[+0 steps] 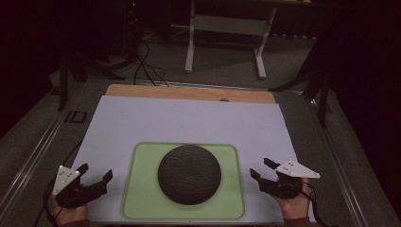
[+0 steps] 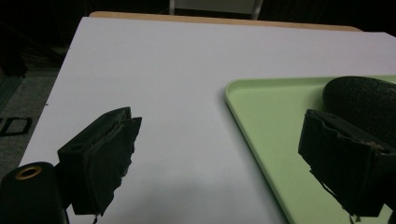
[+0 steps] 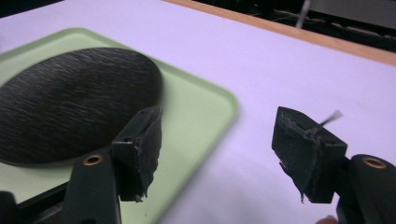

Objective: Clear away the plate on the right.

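1. left gripper (image 1: 98,176): held low at the near left of the white sheet (image 1: 189,123), just outside the tray's left rim; jaws spread wide with nothing between them. in the left gripper view (image 2: 219,144) the two black pads frame bare sheet and the tray's corner.
2. green tray (image 1: 142,189): a pale, round-cornered tray lying flat at the near middle of the sheet, between the two grippers.
3. dark round plate (image 1: 189,174): a black, textured disc resting at the centre of the tray, touched by neither gripper; also seen in the right gripper view (image 3: 70,102), beyond the left-hand jaw.
4. right gripper (image 1: 261,169): held near the tray's right rim, apart from it; jaws stand wide and empty, pointing toward the tray (image 3: 217,149).
5. step in hand, as judged: both tools flank the tray, poised for an approach; no grasp made yet.
6. next move, as judged: bring each open gripper inward to a tray rim, slip one jaw beneath the lip, close evenly on both sides, and keep the tray level so the plate does not slide.
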Available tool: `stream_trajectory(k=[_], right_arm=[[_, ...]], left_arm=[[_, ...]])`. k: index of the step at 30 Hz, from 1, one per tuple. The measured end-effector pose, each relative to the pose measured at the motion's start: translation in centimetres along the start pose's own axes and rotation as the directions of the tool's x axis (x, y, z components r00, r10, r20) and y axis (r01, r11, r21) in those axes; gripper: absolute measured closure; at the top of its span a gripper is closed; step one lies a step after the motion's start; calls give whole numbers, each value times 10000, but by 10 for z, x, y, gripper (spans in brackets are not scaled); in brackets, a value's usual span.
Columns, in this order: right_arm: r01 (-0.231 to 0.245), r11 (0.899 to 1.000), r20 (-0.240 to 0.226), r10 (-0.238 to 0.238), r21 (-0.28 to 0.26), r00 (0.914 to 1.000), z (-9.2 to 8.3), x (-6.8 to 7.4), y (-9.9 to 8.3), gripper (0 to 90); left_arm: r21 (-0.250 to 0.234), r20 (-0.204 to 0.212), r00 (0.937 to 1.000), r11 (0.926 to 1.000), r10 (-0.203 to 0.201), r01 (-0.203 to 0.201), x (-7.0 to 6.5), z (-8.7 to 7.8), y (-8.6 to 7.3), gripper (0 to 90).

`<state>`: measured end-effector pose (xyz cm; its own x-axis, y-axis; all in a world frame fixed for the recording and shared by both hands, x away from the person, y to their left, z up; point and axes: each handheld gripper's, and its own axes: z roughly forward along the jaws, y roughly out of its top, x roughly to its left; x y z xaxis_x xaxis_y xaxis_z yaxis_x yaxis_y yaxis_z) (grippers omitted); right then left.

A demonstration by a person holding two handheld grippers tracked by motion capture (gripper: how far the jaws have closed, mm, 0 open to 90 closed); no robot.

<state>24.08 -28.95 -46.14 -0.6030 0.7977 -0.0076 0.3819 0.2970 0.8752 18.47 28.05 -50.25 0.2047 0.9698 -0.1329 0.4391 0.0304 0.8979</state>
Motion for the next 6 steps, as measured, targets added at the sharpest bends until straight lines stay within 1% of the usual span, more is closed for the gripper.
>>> stream_trajectory(k=[2, 4, 6], right_arm=[[-156, 9999, 179, 156, 3, 9997, -3, -10, -8, 324], [-489, 9988, 295, 490, -52, 9984, -5, -19, -15, 271], [-597, 9980, 702, 610, -211, 9957, -6, -25, -21, 219]], left_arm=[[-2, 10, 10000, 10000, 11, -11, 0, 0, 0, 108], [4, 5, 10000, 10000, 15, -15, 0, 1, 0, 108], [29, -30, 10000, 10000, 31, -31, 0, 2, 0, 108]])
